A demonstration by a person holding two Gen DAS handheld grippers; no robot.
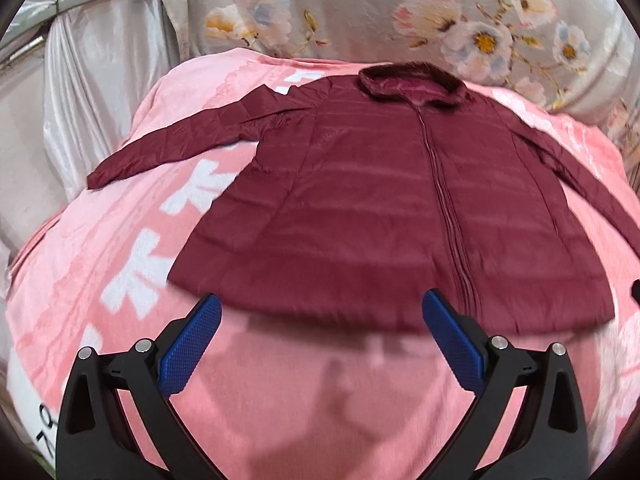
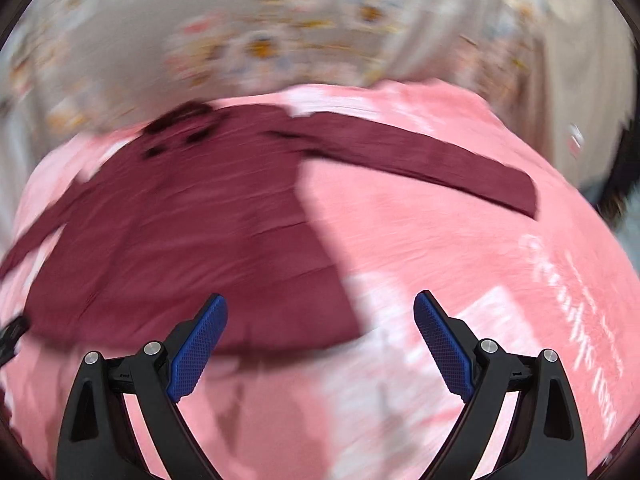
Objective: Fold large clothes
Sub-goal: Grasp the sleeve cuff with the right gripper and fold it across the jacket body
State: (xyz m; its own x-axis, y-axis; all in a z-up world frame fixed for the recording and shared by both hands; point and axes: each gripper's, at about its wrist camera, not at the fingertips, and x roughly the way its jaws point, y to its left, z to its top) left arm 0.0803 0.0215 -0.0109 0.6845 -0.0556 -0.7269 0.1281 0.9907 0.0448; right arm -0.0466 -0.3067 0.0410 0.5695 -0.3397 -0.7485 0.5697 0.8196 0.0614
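A dark red quilted jacket (image 1: 360, 208) with a fur collar (image 1: 412, 84) lies flat and zipped on a pink blanket (image 1: 120, 216), both sleeves spread out to the sides. My left gripper (image 1: 320, 304) is open and empty, just short of the jacket's bottom hem. The right wrist view is blurred; it shows the jacket (image 2: 192, 232) at left with its right sleeve (image 2: 420, 160) stretched out. My right gripper (image 2: 320, 304) is open and empty, above the hem's right corner.
The pink blanket (image 2: 460, 248) with white lettering covers a bed. A grey floral cloth (image 1: 400, 12) hangs behind it. A white satin curtain (image 1: 92, 80) is at the left. The other gripper's dark tip (image 2: 12, 332) shows at the left edge.
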